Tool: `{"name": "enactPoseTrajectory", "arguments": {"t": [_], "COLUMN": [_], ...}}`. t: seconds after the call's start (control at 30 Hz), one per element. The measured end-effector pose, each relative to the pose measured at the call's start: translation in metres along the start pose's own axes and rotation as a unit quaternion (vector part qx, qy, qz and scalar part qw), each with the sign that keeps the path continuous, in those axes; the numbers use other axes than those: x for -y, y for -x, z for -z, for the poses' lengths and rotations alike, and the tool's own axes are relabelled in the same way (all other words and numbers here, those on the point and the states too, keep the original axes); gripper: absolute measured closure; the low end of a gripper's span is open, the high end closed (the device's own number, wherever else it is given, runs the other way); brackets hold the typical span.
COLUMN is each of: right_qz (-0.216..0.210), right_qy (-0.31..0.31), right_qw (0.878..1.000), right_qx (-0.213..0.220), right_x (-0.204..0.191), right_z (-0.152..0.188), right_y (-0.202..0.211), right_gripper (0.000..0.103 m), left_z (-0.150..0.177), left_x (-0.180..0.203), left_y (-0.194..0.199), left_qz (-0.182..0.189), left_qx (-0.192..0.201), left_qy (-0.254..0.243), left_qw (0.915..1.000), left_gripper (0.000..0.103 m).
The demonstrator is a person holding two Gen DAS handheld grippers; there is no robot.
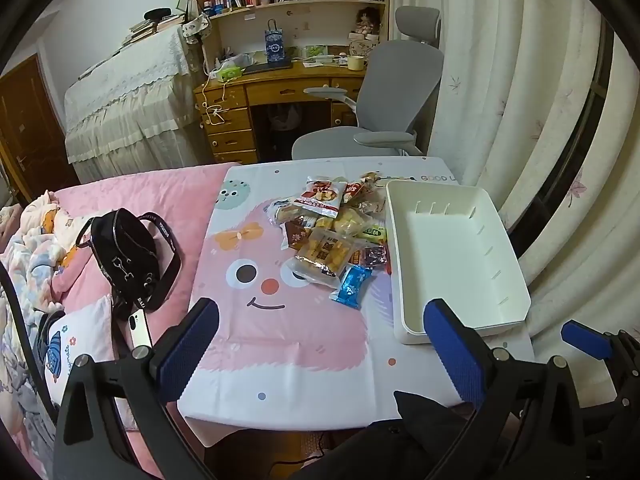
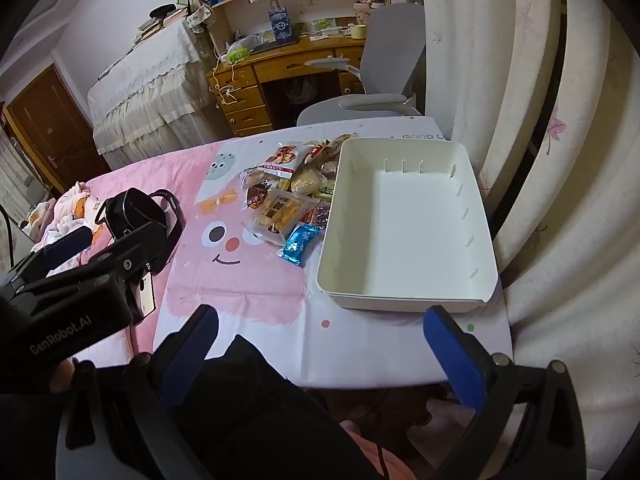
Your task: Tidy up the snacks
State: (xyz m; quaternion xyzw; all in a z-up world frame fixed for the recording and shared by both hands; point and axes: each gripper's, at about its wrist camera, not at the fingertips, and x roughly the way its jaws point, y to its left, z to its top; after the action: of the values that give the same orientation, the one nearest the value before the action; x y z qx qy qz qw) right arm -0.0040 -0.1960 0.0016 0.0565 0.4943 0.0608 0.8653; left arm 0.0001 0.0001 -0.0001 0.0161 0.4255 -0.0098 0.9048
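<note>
Not started, by the look: snack pile mid-frame, touching empty white bin at its right. Left gripper and right gripper spread, empty. Next: reach blue packet.

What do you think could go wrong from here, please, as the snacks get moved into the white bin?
1. The snack pile is loose and overlapping, so gripping one pack may drag its neighbours; the blue packet at the near edge looks easiest to take first.
2. The white bin is empty and light and sits near the table's right edge, so a nudge could slide it.
3. The left gripper and right gripper, both open, hover close together and might collide.
</note>
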Motion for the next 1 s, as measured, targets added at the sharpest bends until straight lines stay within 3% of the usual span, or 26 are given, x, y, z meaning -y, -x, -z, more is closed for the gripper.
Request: {"name": "enactPoseTrajectory", "arguments": {"t": [1.0], "right_qz": [-0.001], "right_qy": [-0.001], "right_qw": [1.000], "right_qx": [-0.012], "right_x": [0.006], "right_z": [0.003], "right_y": [-0.005], "right_gripper": [0.000], "left_z": [0.007], "left_x": [0.007], "left_y": [-0.002], "left_qz": [0.002], "left_qx": [0.000], "left_qy": [-0.001], "left_qw": [1.0000], "left_gripper": [0.001]}}
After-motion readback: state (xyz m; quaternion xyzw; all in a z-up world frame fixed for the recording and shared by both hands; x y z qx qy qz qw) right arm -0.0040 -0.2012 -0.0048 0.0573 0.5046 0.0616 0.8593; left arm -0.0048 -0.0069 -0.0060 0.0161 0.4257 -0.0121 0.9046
